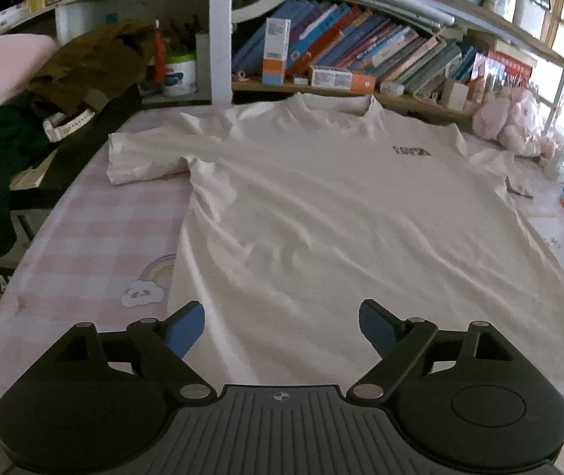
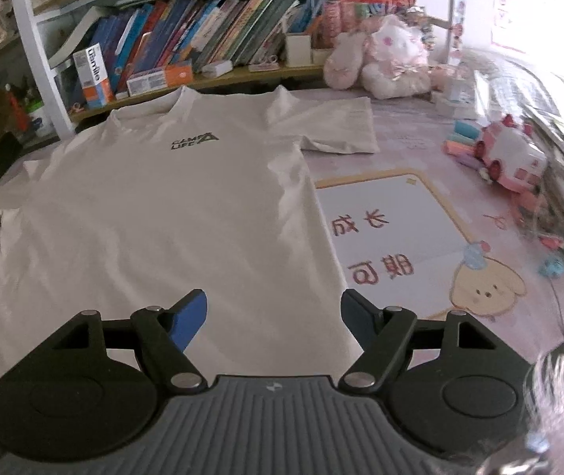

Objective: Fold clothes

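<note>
I held my left tongs [image 1: 282,326] and right tongs [image 2: 274,314] spread and empty above the flat T-shirt's [image 1: 321,217] near hem, ready for folding.

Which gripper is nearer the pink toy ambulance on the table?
Right. The right gripper hovers over the white T-shirt's hem, on the toy ambulance's side. The left gripper is over the hem's opposite end, farther away.

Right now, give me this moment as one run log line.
task: fold clothes | white T-shirt: flat, unfolded, print up | left gripper: open, empty | right gripper: open, empty | folds: none
</note>
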The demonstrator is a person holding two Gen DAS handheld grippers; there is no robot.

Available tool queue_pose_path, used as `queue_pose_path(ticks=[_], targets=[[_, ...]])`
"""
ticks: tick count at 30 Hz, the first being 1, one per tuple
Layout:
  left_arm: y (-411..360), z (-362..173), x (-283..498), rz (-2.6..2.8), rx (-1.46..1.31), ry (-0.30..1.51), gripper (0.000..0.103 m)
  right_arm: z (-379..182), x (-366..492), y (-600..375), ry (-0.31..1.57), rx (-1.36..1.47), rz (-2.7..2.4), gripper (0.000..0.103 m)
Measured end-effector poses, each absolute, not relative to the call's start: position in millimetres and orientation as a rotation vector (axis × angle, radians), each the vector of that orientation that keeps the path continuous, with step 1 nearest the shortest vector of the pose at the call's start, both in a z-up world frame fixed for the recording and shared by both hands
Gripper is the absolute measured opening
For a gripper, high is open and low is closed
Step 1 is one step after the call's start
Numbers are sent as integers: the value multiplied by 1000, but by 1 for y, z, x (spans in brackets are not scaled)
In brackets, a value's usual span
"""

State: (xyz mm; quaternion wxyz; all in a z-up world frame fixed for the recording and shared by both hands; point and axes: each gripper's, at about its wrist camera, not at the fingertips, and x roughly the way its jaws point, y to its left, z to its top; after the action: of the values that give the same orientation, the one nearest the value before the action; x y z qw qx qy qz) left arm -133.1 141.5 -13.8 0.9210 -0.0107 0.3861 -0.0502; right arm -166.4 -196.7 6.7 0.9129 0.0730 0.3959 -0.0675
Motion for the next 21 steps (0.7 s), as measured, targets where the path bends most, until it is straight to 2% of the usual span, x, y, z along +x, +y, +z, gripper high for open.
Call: queue_pose_path(ticks=[6,21], targets=[[106,-16,-113,-59,9,843,88,-9,-132,-207,841,127,-93,74],[20,-9,-70,-14,86,866,88,-26,-77,-238,820,49,54,89]])
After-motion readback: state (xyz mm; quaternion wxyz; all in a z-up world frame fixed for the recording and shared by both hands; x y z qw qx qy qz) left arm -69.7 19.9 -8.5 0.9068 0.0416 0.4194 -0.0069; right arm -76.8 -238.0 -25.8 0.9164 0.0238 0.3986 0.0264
